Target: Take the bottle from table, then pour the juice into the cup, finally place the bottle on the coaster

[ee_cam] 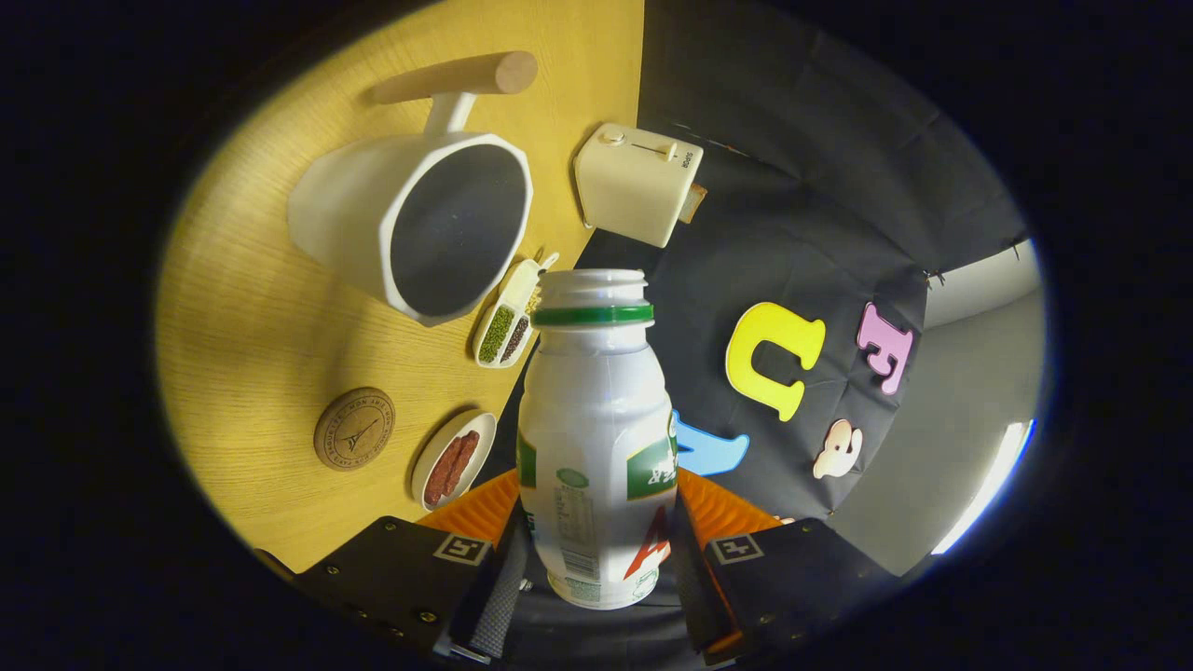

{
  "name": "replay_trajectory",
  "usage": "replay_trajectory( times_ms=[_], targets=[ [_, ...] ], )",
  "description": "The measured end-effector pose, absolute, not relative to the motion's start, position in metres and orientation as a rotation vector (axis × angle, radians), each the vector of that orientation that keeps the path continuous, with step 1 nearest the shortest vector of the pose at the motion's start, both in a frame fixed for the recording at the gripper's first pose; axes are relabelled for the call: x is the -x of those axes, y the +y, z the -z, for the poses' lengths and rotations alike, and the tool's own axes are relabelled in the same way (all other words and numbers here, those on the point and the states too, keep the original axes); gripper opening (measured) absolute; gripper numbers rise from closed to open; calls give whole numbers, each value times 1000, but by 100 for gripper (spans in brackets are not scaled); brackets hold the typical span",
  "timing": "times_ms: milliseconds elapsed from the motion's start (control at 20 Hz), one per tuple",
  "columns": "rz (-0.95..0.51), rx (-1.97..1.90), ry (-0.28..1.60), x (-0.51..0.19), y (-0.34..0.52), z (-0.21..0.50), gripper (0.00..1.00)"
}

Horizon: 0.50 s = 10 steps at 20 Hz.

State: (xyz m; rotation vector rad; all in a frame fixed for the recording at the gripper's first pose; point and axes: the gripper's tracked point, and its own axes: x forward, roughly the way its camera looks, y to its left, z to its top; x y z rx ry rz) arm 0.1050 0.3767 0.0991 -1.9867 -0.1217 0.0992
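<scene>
Clamped between my gripper (596, 559) fingers is the bottle (596, 438): both fingers press its lower body from either side, closed down to the bottle's width. It points straight ahead along the fingers, lifted off the wooden table (252, 317), and the whole view is rolled, so table and booth wall appear tipped on edge.

Bottle: white plastic, waisted body, green ring below the neck, green-and-white label with small print. Cap off; mouth open. Cannot tell the liquid level through the opaque wall.

Beyond the bottle's mouth and off to one side stands the cup (419, 224), a white faceted mug with a dark inside and a round wooden handle. Its opening faces me; I cannot tell whether anything is in it.

Round cork coaster (354, 429) lies bare on the table, nearer the fingers than the cup, well apart from the bottle. Beside it, a small oval dish of reddish sausages (452, 461). A divided dish of green and dark grains (506, 326) sits just behind the bottle's neck. Cream toaster (638, 182) at the table's edge.
</scene>
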Motion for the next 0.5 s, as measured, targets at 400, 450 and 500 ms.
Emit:
replay_trajectory(
  times_ms=[400, 450, 500],
  targets=[
    [-162, 1824, -88, -104, 370, -86, 71],
    [-168, 1786, -86, -105, 370, -86, 70],
    [-178, 1740, -79, -104, 369, -84, 71]
  ],
)
